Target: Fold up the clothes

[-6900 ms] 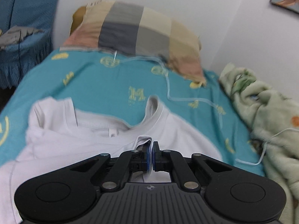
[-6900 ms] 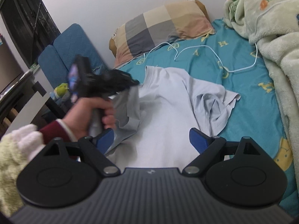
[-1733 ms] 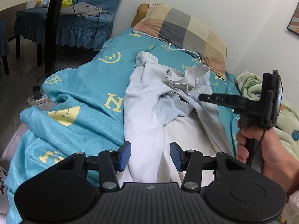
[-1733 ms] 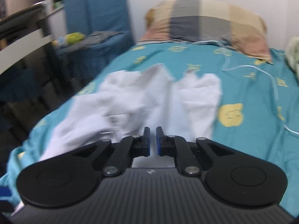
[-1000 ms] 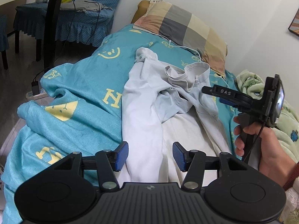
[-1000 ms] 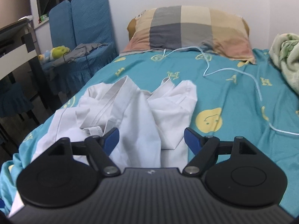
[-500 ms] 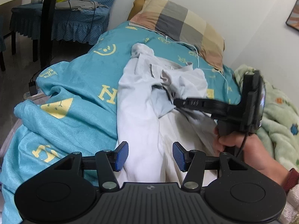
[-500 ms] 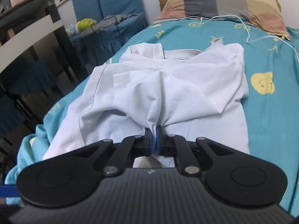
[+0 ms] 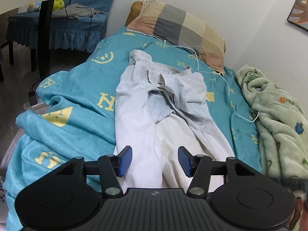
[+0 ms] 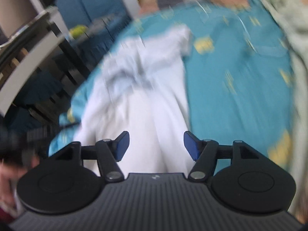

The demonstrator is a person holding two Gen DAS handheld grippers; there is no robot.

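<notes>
Bedding comes first: a teal bedsheet point(image 9: 80, 88) printed with yellow letters and smiley faces covers the bed, rumpled at its near left corner. On the right edge lies a bunched pale green fleece blanket point(image 9: 277, 115), and at the head a checked pillow point(image 9: 179, 25) leans against the wall. A blue-covered chair point(image 9: 57, 25) stands beyond the bed on the left.

Lengthwise down the middle of the sheet lies the white T-shirt point(image 9: 163, 104), both sides folded inward so it forms a long narrow strip, with the fabric creased and bunched near the collar end. A thin white cable point(image 9: 211, 71) trails from the pillow across the sheet to the blanket.

Above the shirt's near end hovers the left gripper point(image 9: 155, 160), jaws apart and holding nothing. In the heavily blurred right wrist view the right gripper point(image 10: 156, 145) also has its jaws spread wide over the shirt, empty.
</notes>
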